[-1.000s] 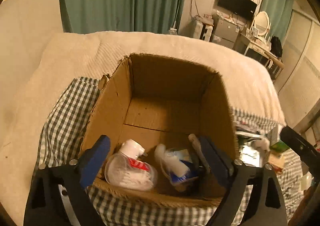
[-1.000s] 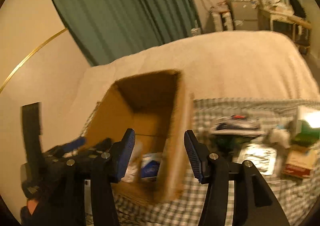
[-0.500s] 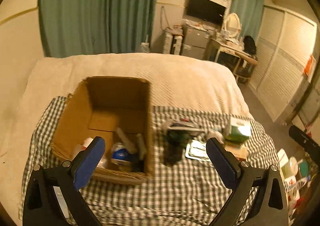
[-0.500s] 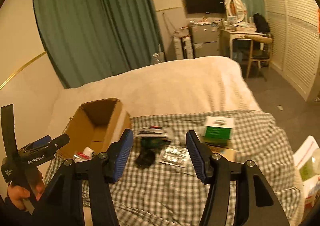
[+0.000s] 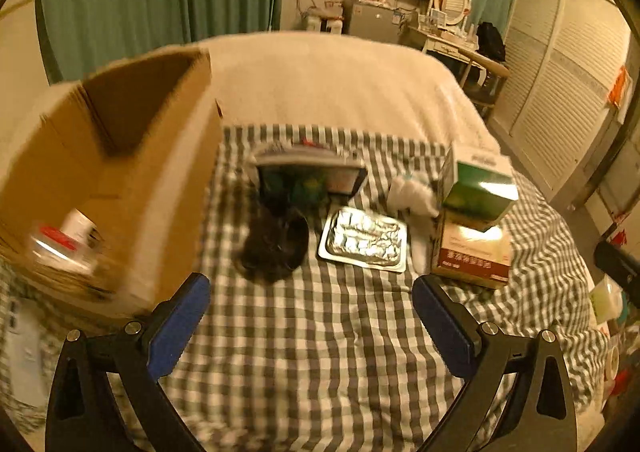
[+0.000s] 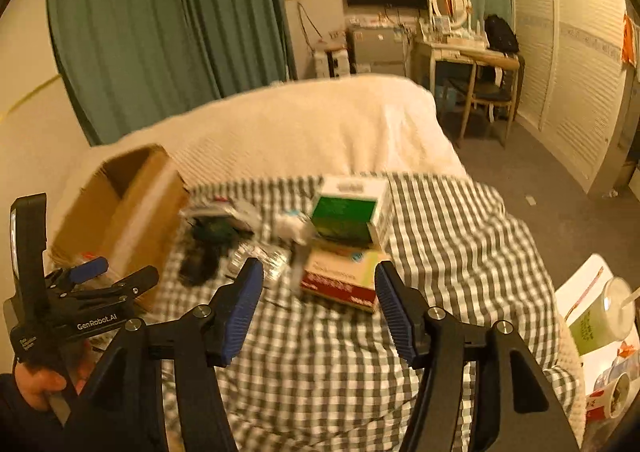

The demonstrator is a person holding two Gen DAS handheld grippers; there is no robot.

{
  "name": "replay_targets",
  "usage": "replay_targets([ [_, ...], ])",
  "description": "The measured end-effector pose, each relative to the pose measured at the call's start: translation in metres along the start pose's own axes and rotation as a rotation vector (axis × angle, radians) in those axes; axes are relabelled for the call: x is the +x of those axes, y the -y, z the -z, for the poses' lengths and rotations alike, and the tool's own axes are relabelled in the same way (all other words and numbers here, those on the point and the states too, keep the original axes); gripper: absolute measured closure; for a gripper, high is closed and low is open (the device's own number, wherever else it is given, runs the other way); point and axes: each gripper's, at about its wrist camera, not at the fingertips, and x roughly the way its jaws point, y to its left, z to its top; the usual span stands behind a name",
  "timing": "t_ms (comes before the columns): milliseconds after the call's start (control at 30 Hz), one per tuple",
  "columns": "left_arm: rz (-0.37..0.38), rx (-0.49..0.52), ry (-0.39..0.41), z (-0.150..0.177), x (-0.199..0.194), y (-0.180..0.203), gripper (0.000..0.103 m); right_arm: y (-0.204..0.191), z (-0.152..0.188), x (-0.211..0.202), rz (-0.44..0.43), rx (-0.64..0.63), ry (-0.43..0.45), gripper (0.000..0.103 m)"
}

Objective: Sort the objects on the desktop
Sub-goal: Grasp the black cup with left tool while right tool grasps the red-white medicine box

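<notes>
Both grippers' jaws gape empty, left (image 5: 311,302) wider than right (image 6: 318,294).

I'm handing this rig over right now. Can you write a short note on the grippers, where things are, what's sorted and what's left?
Left gripper: wide open, empty, over the checked cloth.
Right gripper: open, nothing between its fingers, pointing toward the stacked boxes.
Done: a few items, one a clear container with a red label, lie in the cardboard box at the left.
Left on the cloth: dark bundle, foil blister pack, white object, green box on top of the red-and-white box.
</notes>
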Motion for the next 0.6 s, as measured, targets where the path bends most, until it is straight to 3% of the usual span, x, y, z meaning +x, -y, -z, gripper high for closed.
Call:
replay_targets([
  [300,-0.035,-0.023,-0.050,0.009,0.086,-0.012,0.000,0.048,0.042,0.103,0.013,0.101,-0.133,0.045],
  [533,-0.081,0.086,-0.009,0.003,0.112,-0.006,0.000,0.072,0.051,0.161,-0.035,0.198,-0.179,0.045],
  [600,-0.067,0.083,-0.032,0.000,0.121,-0.009,0.000,0.075,0.049,0.172,-0.068,0.221,-0.173,0.045],
])
